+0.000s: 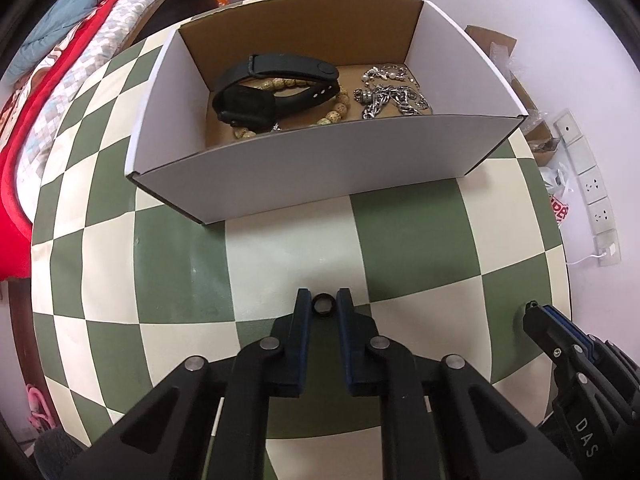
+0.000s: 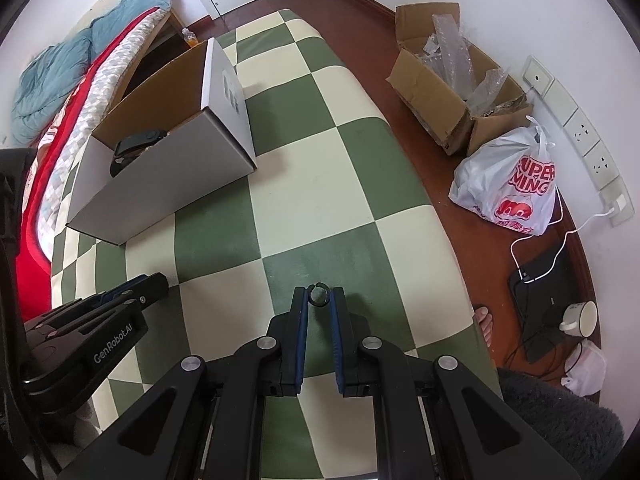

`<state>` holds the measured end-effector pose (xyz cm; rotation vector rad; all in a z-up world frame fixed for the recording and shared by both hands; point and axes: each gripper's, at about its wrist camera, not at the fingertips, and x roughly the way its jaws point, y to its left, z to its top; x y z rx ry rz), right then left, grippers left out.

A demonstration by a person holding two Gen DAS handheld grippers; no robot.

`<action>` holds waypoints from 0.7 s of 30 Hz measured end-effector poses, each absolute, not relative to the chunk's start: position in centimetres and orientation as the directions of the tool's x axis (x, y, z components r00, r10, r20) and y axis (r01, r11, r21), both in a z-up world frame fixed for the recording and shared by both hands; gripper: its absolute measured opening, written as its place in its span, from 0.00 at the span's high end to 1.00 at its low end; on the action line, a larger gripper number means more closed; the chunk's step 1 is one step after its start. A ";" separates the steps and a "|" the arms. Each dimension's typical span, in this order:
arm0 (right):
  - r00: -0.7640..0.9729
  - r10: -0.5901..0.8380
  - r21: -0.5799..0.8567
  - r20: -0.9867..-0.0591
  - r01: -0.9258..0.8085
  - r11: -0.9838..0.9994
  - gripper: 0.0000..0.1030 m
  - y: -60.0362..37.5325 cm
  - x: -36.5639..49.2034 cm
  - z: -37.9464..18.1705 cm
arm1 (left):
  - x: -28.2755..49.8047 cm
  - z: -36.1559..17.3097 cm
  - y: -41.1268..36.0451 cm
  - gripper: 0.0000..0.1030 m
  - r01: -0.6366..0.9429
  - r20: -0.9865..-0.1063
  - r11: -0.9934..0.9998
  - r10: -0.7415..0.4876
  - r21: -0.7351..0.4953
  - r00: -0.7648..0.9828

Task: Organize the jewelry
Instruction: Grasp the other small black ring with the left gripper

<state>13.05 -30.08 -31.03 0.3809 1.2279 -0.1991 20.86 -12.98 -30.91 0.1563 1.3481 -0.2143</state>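
Left gripper: I see it clamped on a ring.
Right gripper: I see it pinching another ring.
Box: far, holds watch.

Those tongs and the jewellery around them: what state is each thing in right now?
Left tongs: closed on a black ring.
Right tongs: closed on a thin dark ring.
White cardboard box: open-topped, standing on the checkered surface.
Black smartwatch: lying in the box, strap fastened in a loop.
Beaded bracelet: in the box, partly under the watch.
Silver chains: heaped in the box's right side.
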 end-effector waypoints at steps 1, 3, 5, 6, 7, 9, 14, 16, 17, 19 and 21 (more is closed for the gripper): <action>0.331 0.056 0.177 -0.942 0.349 0.920 0.89 -30.0 13.1 -30.9 | 20.8 -31.0 -12.8 0.90 0.242 -0.976 0.970 -0.063 -0.011 0.206; 0.335 0.052 0.175 -0.941 0.349 0.921 0.89 -30.0 13.1 -30.7 | 20.6 -31.0 -12.5 0.90 0.239 -0.976 0.971 -0.061 -0.010 0.208; 0.338 0.059 0.182 -0.939 0.345 0.921 1.00 -29.9 13.1 -30.5 | 20.2 -30.8 -12.3 0.91 0.239 -0.975 0.971 -0.060 -0.008 0.212; 0.341 0.059 0.182 -0.938 0.343 0.921 1.00 -29.8 13.1 -30.3 | 20.1 -30.6 -12.2 0.91 0.240 -0.974 0.971 -0.059 -0.005 0.219; 0.342 0.057 0.179 -0.938 0.337 0.924 1.00 -29.6 13.2 -30.1 | 19.9 -30.4 -12.2 0.91 0.242 -0.972 0.970 -0.060 -0.004 0.226; 0.346 0.062 0.183 -0.936 0.331 0.926 1.00 -29.4 13.2 -29.8 | 19.7 -29.8 -11.8 0.91 0.239 -0.970 0.971 -0.068 -0.010 0.235; 0.371 0.141 0.274 -0.918 0.335 0.901 1.00 -29.9 13.0 -29.3 | 19.3 -28.1 -10.1 0.91 0.219 -0.963 0.976 -0.080 -0.022 0.259; 0.362 0.188 0.317 -0.913 0.339 0.886 1.00 -30.3 13.0 -29.7 | 19.1 -27.7 -9.3 0.91 0.205 -0.960 0.978 -0.080 -0.024 0.269; 0.364 0.209 0.341 -0.907 0.347 0.874 0.99 -30.6 12.9 -29.9 | 19.1 -27.6 -8.9 0.91 0.196 -0.960 0.980 -0.080 -0.026 0.269; 0.353 0.216 0.338 -0.910 0.335 0.879 0.89 -30.5 13.2 -30.2 | 19.0 -27.6 -8.1 0.91 0.178 -0.960 0.984 -0.076 -0.027 0.270; 0.358 0.212 0.331 -0.910 0.313 0.890 0.72 -30.0 13.4 -30.2 | 19.0 -27.7 -7.2 0.91 0.160 -0.962 0.987 -0.073 -0.031 0.264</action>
